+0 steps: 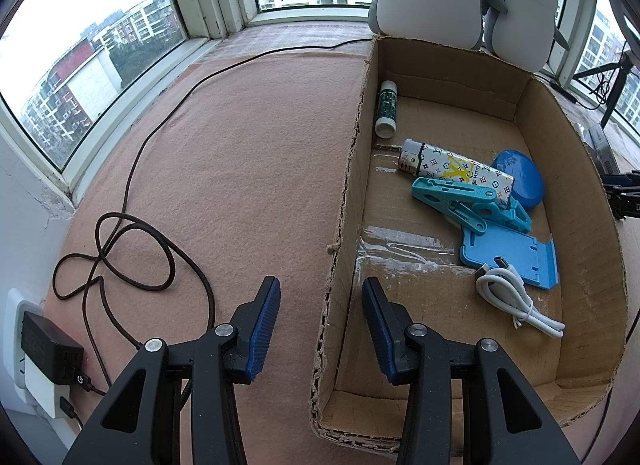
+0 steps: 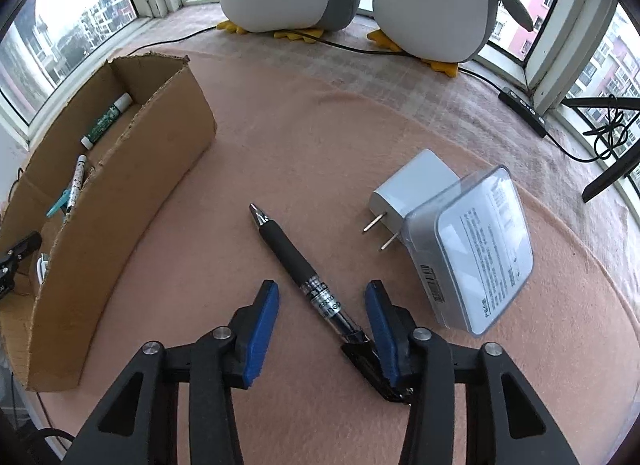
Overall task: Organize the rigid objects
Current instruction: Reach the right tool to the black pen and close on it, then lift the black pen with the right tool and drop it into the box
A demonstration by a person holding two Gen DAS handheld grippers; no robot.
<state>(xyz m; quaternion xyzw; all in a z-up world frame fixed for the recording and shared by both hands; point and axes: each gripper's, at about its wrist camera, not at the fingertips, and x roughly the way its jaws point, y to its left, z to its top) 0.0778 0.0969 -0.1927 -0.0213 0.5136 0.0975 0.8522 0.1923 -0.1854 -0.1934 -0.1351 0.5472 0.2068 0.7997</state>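
A cardboard box holds a green tube, a patterned lighter, a teal clip, a blue disc, a blue phone stand and a coiled white cable. My left gripper is open and empty, straddling the box's left wall. In the right wrist view, a black pen lies on the pink mat between the open fingers of my right gripper, its rear end by the right finger. A white charger and a clear plastic case lie to the right. The box stands at left.
Two plush penguins sit by the window at the back. A brown cable loops on the mat left of the box, running to a wall adapter. A black power strip and tripod legs are at the right.
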